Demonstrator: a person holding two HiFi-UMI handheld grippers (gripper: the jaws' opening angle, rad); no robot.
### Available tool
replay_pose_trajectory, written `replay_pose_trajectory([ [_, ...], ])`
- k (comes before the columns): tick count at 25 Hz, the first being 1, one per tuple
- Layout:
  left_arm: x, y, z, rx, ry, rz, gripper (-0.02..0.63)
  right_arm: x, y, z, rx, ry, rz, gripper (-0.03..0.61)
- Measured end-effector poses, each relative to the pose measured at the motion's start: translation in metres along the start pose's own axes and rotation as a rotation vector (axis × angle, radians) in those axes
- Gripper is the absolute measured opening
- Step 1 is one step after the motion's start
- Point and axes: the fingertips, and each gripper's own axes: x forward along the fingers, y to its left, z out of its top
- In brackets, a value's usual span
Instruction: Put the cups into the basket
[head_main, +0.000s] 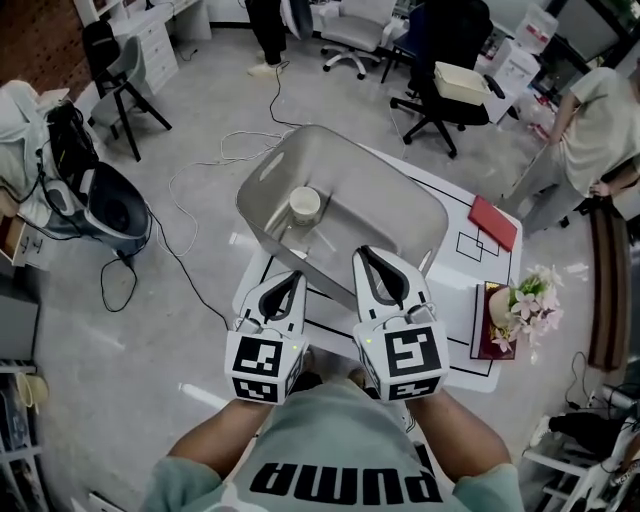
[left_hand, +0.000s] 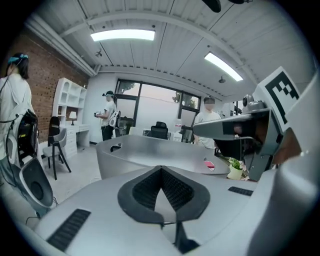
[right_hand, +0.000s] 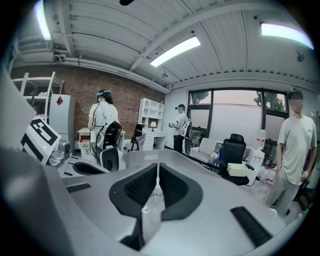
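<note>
A grey plastic basket (head_main: 405, 195) stands on the white table, and one pale cup (head_main: 305, 205) sits upright inside it near its left wall. My left gripper (head_main: 297, 276) is just in front of the basket's near rim, jaws together with nothing between them. My right gripper (head_main: 362, 252) is beside it, tips over the near rim, also shut and empty. In the left gripper view the closed pads (left_hand: 172, 190) point at the basket (left_hand: 145, 150). From the right gripper view the basket's handle slot (right_hand: 150, 157) shows beyond the closed jaws. No other cup is visible.
On the table (head_main: 455, 330) to the right lie a red notebook (head_main: 492, 222) and a flower pot (head_main: 520, 305) on a dark mat. A person (head_main: 590, 120) stands at the far right. Office chairs (head_main: 440, 70) and floor cables (head_main: 210, 170) lie beyond.
</note>
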Motion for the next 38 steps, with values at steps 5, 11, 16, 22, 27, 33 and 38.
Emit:
replay_pose_trajectory([
  [5, -0.017, -0.020, 0.027, 0.039, -0.073, 0.016, 0.006, -0.026, 0.000, -0.004, 0.031, -0.041, -0.003, 0.025],
  [11, -0.038, -0.057, 0.032, 0.082, -0.106, 0.051, 0.006, -0.071, -0.004, -0.014, 0.061, -0.085, 0.013, 0.021],
  [16, -0.057, -0.107, 0.028, 0.122, -0.122, 0.045, 0.006, -0.116, -0.008, -0.030, 0.096, -0.114, 0.030, 0.017],
  [22, -0.082, -0.163, 0.009, 0.159, -0.123, 0.055, 0.006, -0.171, -0.010, -0.051, 0.082, -0.135, 0.048, 0.017],
  [27, -0.104, -0.194, -0.012, 0.164, -0.105, 0.080, 0.006, -0.210, -0.005, -0.059, 0.103, -0.179, 0.063, 0.017],
  [33, -0.125, -0.217, -0.029, 0.176, -0.091, 0.085, 0.006, -0.240, 0.001, -0.086, 0.137, -0.142, 0.064, 0.016],
  [38, -0.136, -0.211, -0.036, 0.183, -0.096, 0.076, 0.006, -0.246, 0.013, -0.091, 0.129, -0.131, 0.032, 0.015],
])
